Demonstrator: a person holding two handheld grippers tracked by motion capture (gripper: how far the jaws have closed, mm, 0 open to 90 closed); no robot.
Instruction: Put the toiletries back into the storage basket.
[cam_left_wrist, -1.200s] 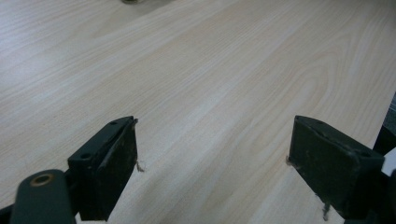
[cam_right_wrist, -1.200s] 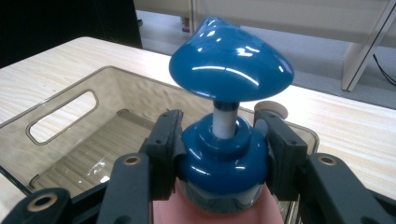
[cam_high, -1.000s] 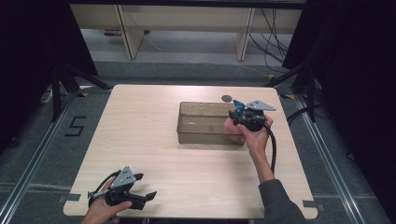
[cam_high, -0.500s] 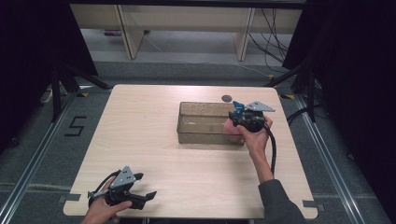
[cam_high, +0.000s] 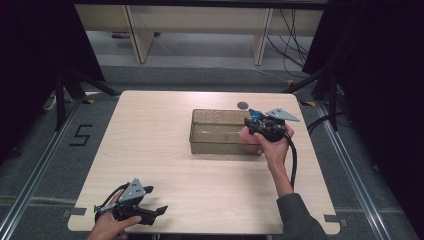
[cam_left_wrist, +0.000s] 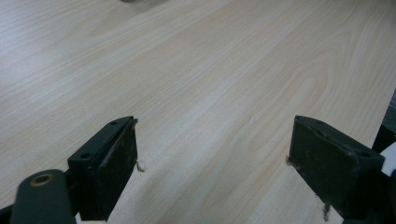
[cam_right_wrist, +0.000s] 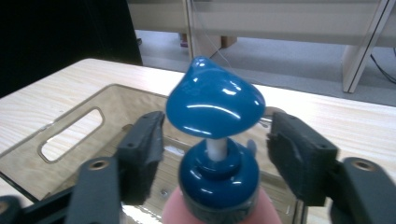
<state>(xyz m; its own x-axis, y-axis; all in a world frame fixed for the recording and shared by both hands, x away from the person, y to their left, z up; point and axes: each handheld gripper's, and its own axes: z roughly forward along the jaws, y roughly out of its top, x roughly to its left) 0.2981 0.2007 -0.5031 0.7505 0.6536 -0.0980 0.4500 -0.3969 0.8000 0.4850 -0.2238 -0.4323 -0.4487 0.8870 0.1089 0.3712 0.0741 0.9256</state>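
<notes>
Overhead first: clear bin (cam_high: 220, 131) sits right of center on the tabletop (cam_high: 150, 150), looks empty apart from glare. Right gripper (cam_high: 260, 125) is at the bin's right end, with a pink bottle (cam_high: 247, 137) with blue pump top below it, at the bin's right wall; can't tell if it is inside or just against it. Small dark round spot (cam_high: 243, 105) on the tabletop just behind the bin. Left gripper (cam_high: 150, 212) rests near the front left edge, well apart from the bin.

Left gripper view: fingers (cam_left_wrist: 109, 172) wide apart, bare wood between them.

Right gripper view: fingers (cam_right_wrist: 140, 149) apart, flanking the blue pump head (cam_right_wrist: 214, 100) and collar, not touching it. Bin's handle slot (cam_right_wrist: 70, 133) at left.
</notes>
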